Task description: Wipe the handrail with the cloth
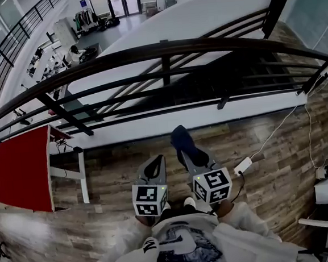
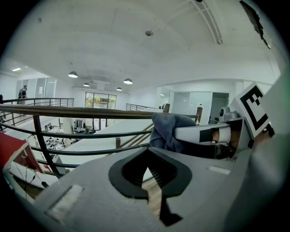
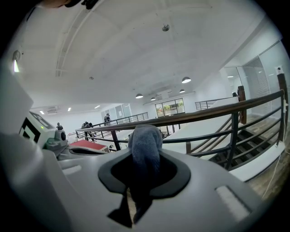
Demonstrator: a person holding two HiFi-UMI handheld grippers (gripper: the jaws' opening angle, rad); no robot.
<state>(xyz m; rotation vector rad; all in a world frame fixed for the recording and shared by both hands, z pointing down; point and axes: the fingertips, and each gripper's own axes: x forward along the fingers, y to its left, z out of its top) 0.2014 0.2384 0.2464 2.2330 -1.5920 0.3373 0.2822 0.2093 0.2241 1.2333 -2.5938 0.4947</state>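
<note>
In the head view, the dark handrail [image 1: 162,46] curves across the upper half. Thinner rails run beneath it, and a lower floor shows beyond. Both grippers are held low over the wooden floor [image 1: 115,160], close to the person's body, with their marker cubes facing up. The left gripper [image 1: 157,161] tapers to a point, its fingers brought together. The right gripper [image 1: 186,152], just beside it, carries a dark blue cloth [image 1: 180,136] that bulges past its tip. The cloth is well short of the handrail and apart from it. A red table [image 1: 19,169] stands at the left, and a white power strip [image 1: 242,165] with its cable lies at the right.

The left gripper view confirms that the left jaws meet at their tips with nothing between them; only a sliver of floor shows behind the ribbed pads. It also shows the right gripper side-on, the cloth bunched around its white fingers [image 2: 199,134], level with the top rail but not touching it.

In the right gripper view, the jaws are clamped on the cloth, which stands up in a rounded fold between them and hangs down behind. The handrail passes beyond it. Only this view shows a staircase [image 3: 244,152] descending at the right and people [image 3: 86,124] on a far walkway.
</note>
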